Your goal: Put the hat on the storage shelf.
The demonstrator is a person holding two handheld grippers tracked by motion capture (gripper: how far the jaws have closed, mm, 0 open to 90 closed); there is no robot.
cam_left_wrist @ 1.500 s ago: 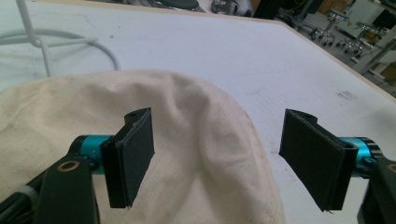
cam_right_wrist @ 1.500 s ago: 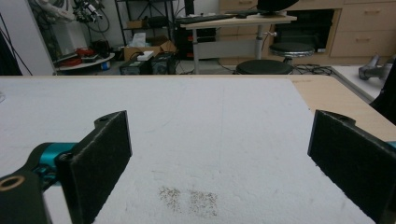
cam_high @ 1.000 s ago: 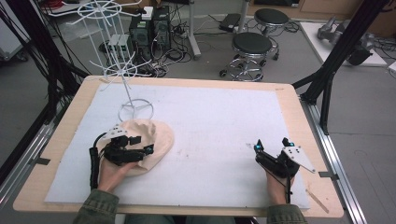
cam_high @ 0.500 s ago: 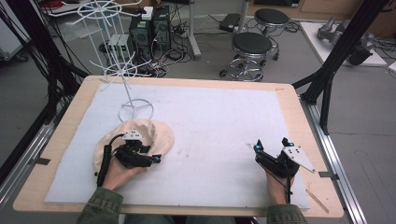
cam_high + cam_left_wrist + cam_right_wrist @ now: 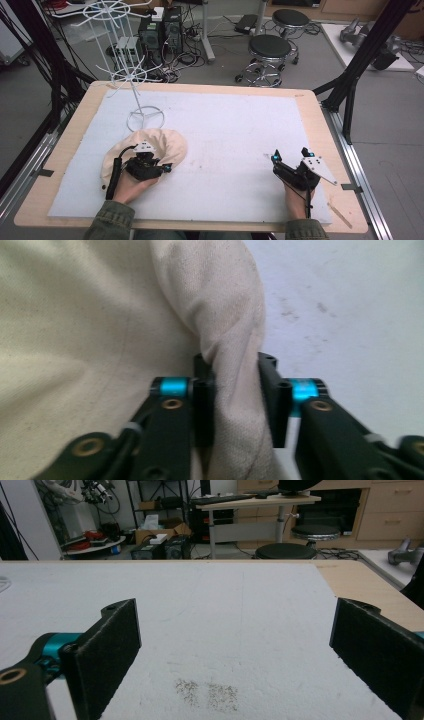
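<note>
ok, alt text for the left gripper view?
Close-up of the left tongs pinching a raised fold of cream cloth between their black pads. The cloth covers the left of the frame; white table padding shows at the right.

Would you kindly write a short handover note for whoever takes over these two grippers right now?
Left gripper: jaws have just been closing and now pinch a fold of the cream cloth hat.
Right gripper: open, holding nothing, low over the white mat at its near right.
Things: the hat lies on the mat at the near left, just in front of the base of the white wire rack.
Done: the hat is gripped.
Left: it is not yet lifted; probably it goes onto the rack.
</note>
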